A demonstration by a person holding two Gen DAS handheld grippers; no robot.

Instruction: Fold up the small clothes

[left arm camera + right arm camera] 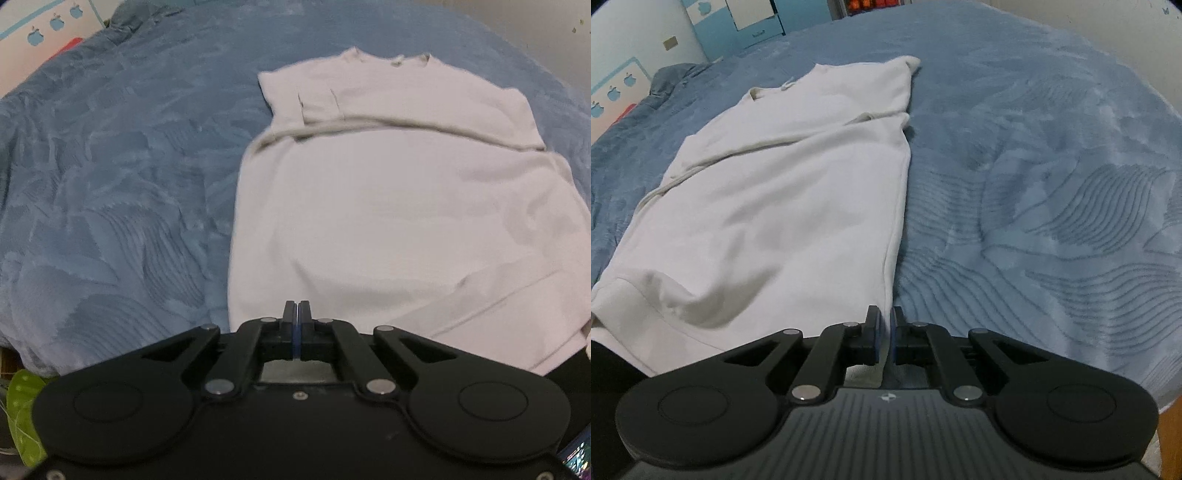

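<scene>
Sleeves look folded in on the white shirt [399, 206], spread on the bed [110, 166]. Left hand-held gripper [297, 314] is pressed together, apparently empty; right hand-held gripper [885, 332] pinches the hem at 6 o'clock. Lengthwise fold remains.

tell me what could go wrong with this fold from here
1. The right gripper pinches only the thin side edge of the shirt near the hem, so the cloth may slip out when lifted.
2. The left gripper looks shut over the hem, but a grip cannot be confirmed; an uneven lift could skew the fold.
3. The plush blanket may drag on the shirt.
</scene>
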